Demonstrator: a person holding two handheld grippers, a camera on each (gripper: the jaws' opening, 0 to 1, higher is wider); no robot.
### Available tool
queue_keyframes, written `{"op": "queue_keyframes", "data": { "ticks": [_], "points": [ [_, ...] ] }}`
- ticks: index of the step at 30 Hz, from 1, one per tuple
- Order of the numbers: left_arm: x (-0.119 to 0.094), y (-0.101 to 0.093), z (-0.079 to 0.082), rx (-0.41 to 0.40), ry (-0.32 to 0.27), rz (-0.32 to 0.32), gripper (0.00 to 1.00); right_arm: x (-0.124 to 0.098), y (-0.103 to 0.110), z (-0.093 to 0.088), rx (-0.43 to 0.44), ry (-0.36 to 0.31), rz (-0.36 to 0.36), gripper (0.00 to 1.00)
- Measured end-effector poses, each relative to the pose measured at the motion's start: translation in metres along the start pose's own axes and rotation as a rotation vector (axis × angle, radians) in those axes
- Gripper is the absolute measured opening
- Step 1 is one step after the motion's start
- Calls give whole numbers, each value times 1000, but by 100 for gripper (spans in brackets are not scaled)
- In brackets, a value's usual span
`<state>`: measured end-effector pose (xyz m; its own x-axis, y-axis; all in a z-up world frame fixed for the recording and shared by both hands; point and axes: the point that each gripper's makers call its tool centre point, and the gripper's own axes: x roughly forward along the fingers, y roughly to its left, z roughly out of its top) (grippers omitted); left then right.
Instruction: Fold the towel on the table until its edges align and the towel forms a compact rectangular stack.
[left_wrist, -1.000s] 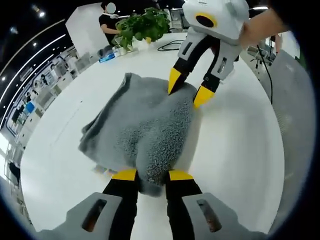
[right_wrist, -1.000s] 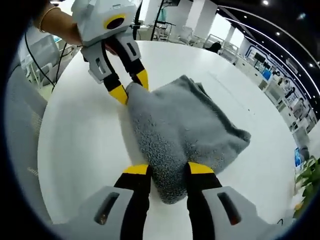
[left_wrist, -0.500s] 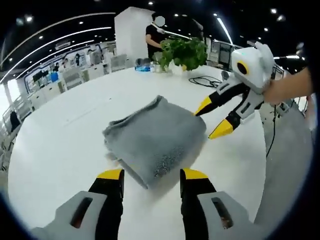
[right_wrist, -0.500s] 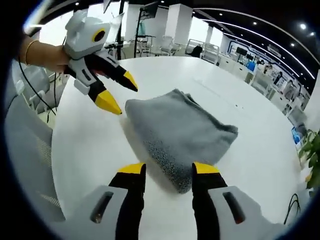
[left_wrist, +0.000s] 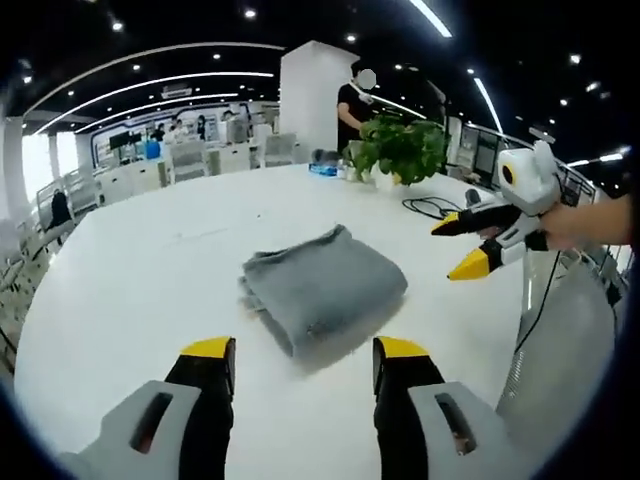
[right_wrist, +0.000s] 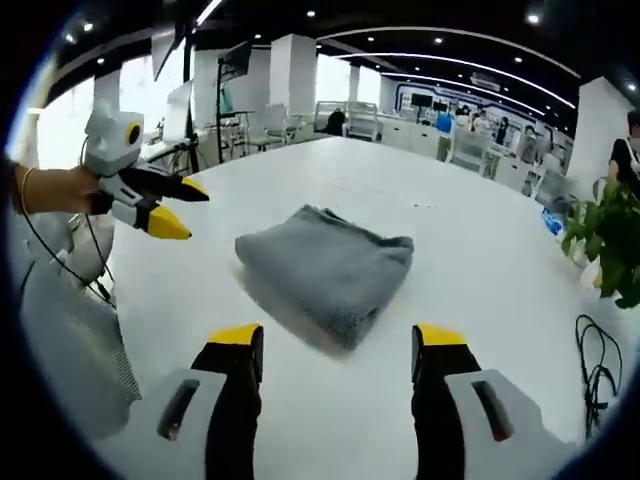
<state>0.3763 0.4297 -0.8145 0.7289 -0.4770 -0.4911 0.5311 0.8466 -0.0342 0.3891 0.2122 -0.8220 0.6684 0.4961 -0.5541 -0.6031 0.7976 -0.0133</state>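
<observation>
Left gripper view: towel (left_wrist: 322, 290), grey terry, folded into a thick stack on the white table (left_wrist: 140, 260), lying ahead of my left gripper (left_wrist: 304, 362) and clear of its spread, empty jaws. Right gripper (right_wrist: 339, 352) likewise gapes empty, the stack ahead between its tips, untouched. Judged soft, light, floppy; best pinched at a corner or folded edge.
</observation>
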Motion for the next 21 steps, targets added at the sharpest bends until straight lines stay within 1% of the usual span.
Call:
{"op": "queue_keyframes", "data": {
  "ticks": [2,5,10,12,15,18,21],
  "points": [
    [-8,-1,-1,-7,-16,8,59,-12,5,1,37,-23,-2,68],
    [-18,0,-4,-31,-36,17,62,-25,8,-4,84,-38,-2,68],
    [-30,-6,-6,-72,-81,17,72,-43,17,-13,123,-51,-12,68],
    [-34,-10,-6,-91,-108,14,76,-47,19,-15,137,-56,-12,69],
    [-37,-17,-8,-101,-118,9,82,-51,23,-18,160,-66,-13,69],
    [-39,-24,-10,-104,-118,3,86,-54,28,-23,181,-69,-14,70],
    [-38,-28,-18,-111,-92,8,87,-56,32,-28,190,-67,-18,71]
  ]
}}
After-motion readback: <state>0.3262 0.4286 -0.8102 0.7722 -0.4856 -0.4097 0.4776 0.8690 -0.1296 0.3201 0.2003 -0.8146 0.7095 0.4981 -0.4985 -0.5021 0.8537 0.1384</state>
